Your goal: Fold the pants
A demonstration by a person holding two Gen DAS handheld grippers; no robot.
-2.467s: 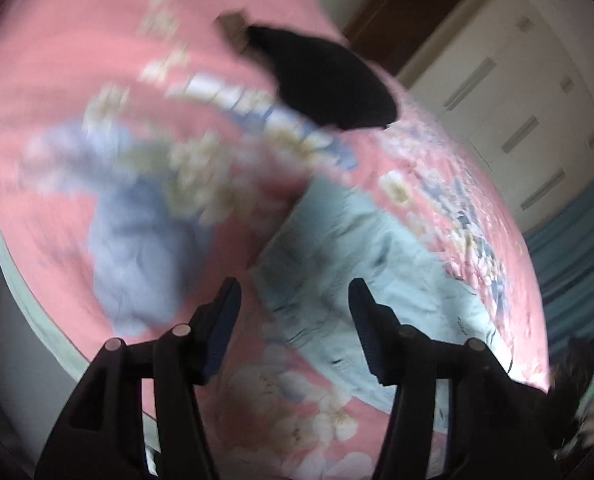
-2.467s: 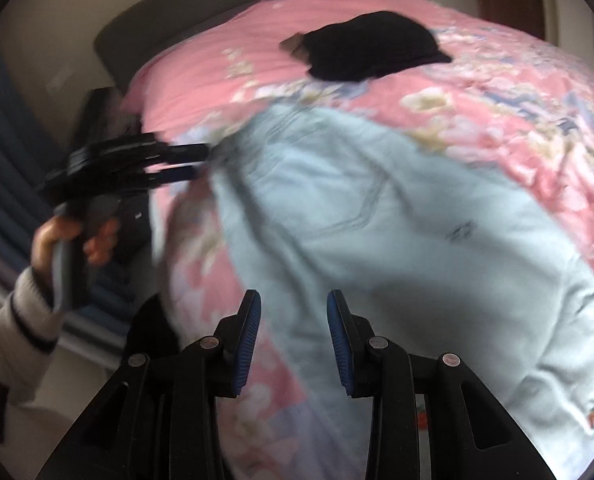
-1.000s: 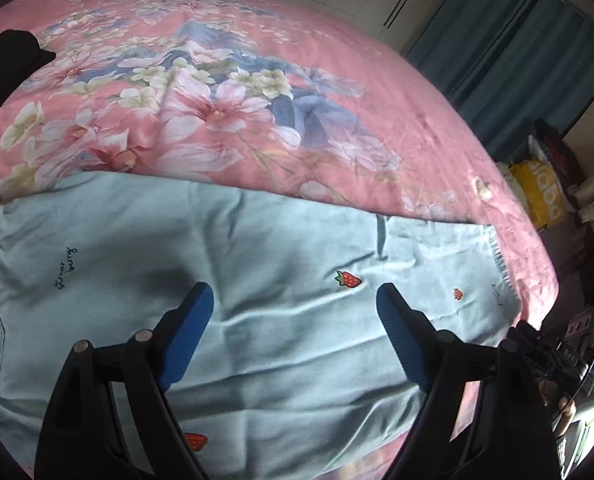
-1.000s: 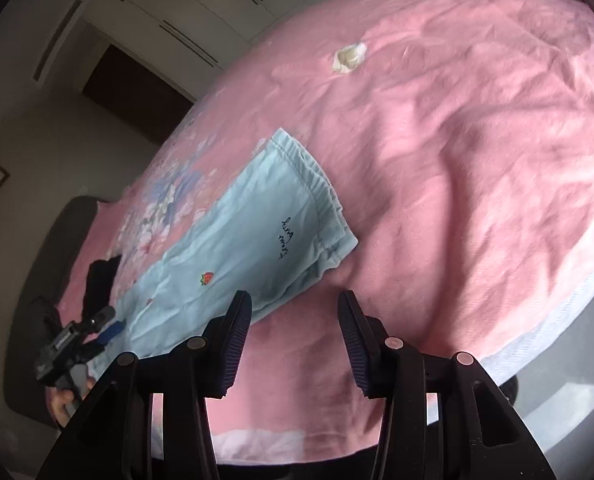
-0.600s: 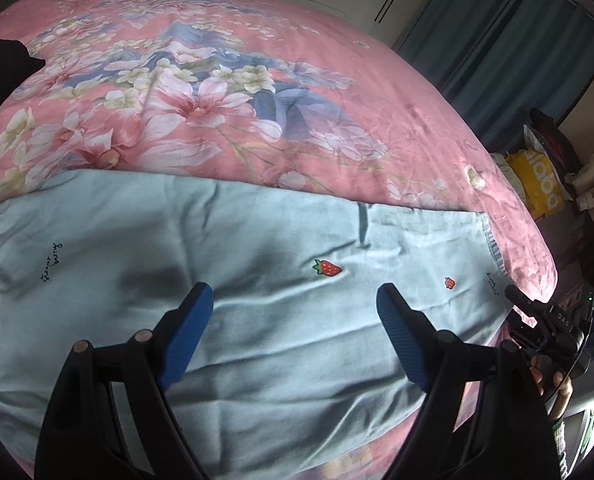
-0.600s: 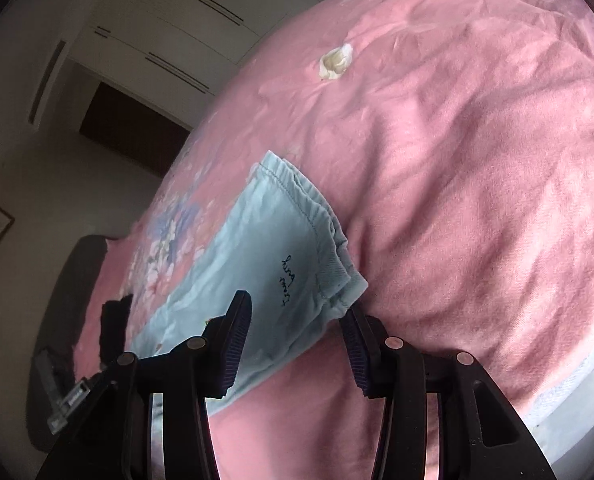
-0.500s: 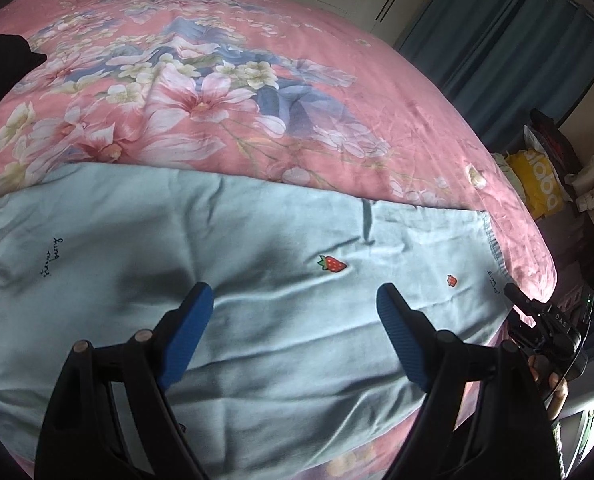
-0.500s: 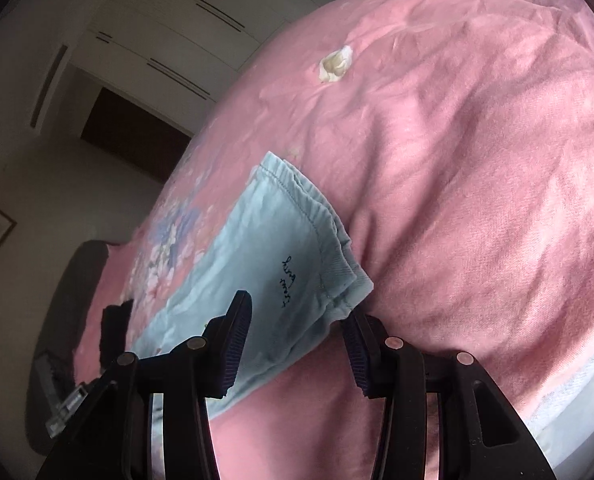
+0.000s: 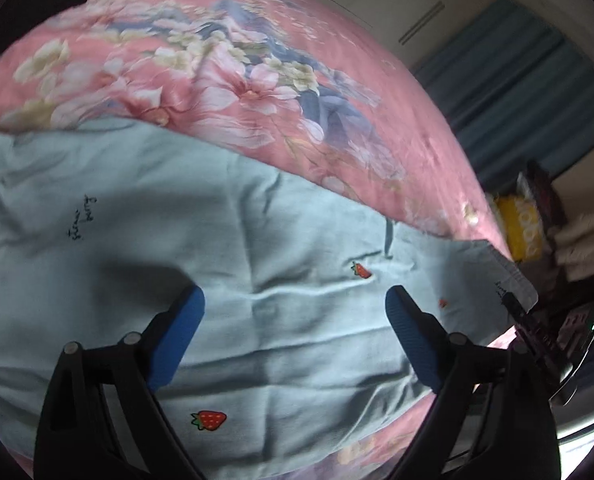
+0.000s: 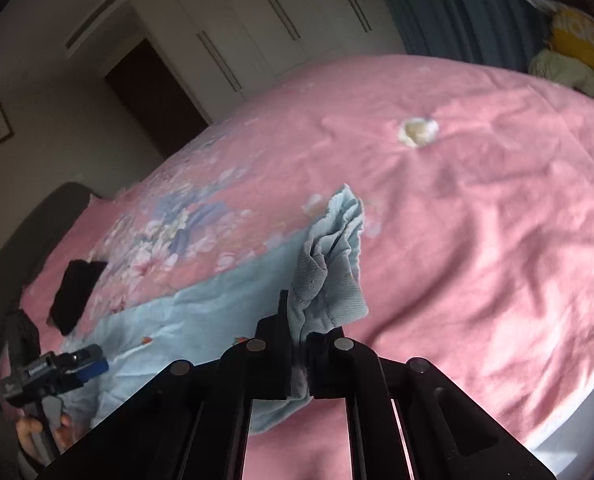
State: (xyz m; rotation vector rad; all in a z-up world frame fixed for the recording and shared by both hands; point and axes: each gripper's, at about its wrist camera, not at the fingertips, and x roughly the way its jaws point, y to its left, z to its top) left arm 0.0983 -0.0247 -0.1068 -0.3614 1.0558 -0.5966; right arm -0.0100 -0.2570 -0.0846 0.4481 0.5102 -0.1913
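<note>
A pink floral quilted bedspread [image 9: 257, 80] carries the pale blue strawberry-print denim pants [image 9: 257, 240], spread flat lengthwise near its front edge with the hem end bunched up. The left gripper [image 9: 293, 320] hovers over the mid-leg with jaws wide apart, holding nothing, while the right gripper [image 10: 301, 344] is clamped on the hem. To fold cleanly, I judge the right should lift the hem just clear and carry it straight toward the waistband, keeping edges aligned.
</note>
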